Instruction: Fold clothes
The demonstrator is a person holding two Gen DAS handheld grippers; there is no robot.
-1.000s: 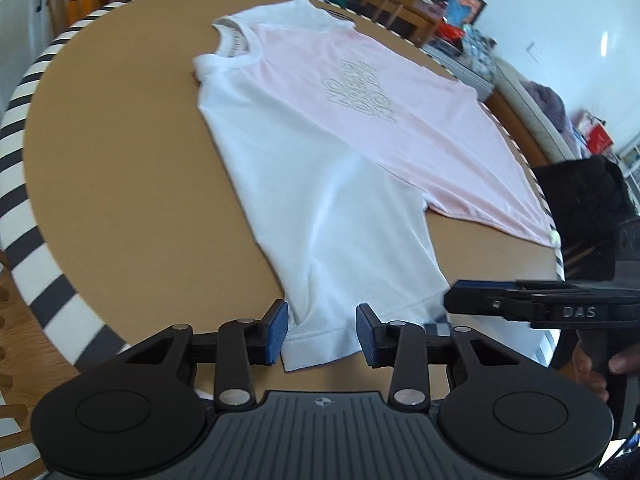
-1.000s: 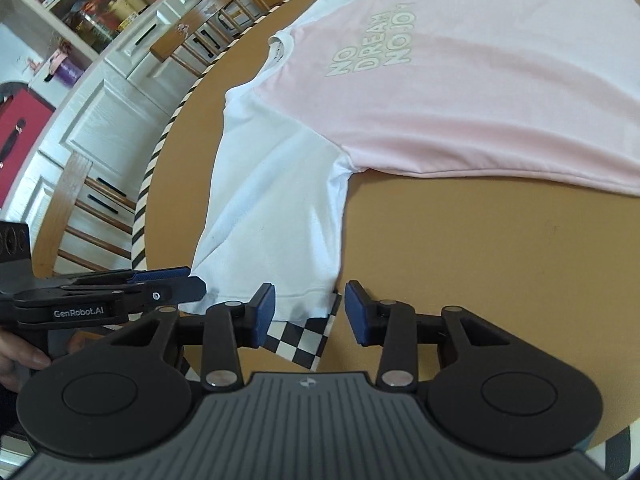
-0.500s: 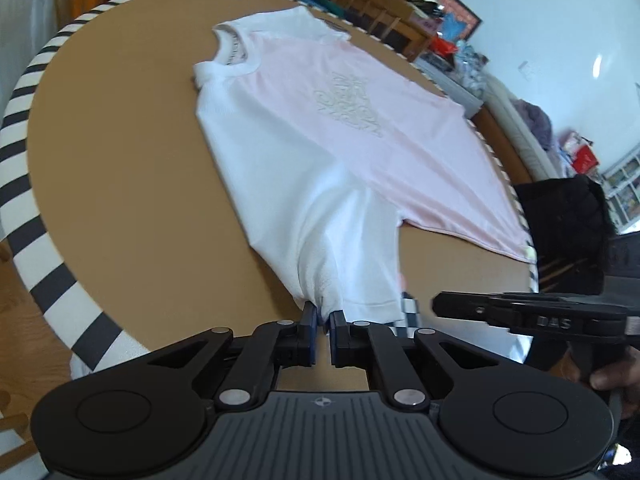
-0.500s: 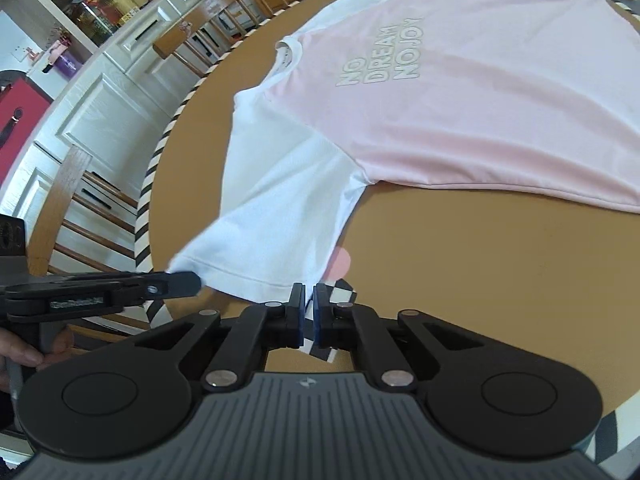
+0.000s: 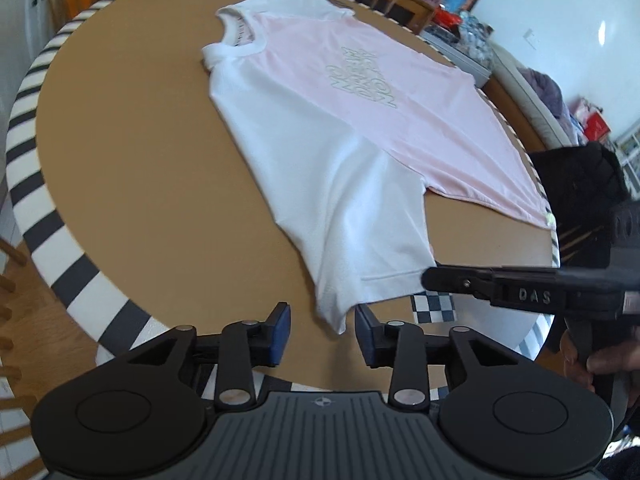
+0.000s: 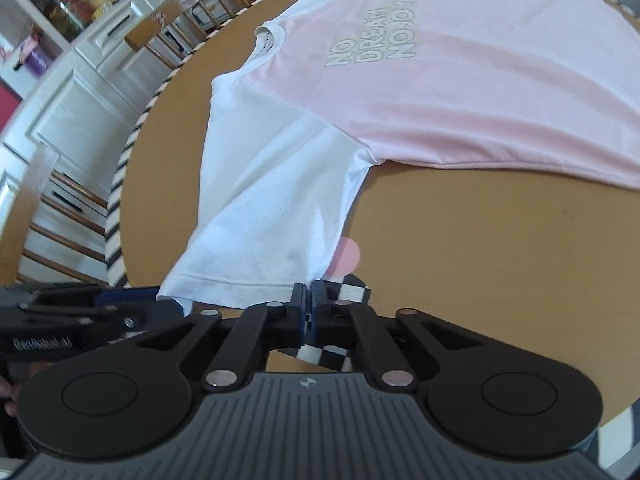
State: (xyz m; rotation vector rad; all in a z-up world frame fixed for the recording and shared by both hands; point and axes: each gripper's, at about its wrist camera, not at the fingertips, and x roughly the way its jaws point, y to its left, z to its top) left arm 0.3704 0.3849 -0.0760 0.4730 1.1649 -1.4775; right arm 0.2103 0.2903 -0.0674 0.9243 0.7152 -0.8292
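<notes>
A pink T-shirt (image 5: 400,92) with white sleeves and grey lettering lies flat on the round brown table (image 5: 132,168); it also shows in the right wrist view (image 6: 460,92). Its near white sleeve (image 5: 360,224) reaches toward both grippers. My left gripper (image 5: 322,326) is open, with the sleeve's corner hanging between its blue pads. My right gripper (image 6: 309,306) is shut on the sleeve's hem (image 6: 256,284) at its right corner and holds it a little above the table. The right gripper appears side-on in the left wrist view (image 5: 520,288).
The table has a black-and-white striped rim (image 5: 44,240) and a checkered patch (image 6: 344,292) at the near edge. Wooden chairs (image 6: 192,20) and white cabinets (image 6: 68,120) stand beyond the table. A black bag (image 5: 576,184) sits at the right. A small pink disc (image 6: 346,258) lies by the sleeve.
My left gripper was shut on the sleeve corner half a second ago and has opened, letting it go. My right gripper stays shut on the hem.
</notes>
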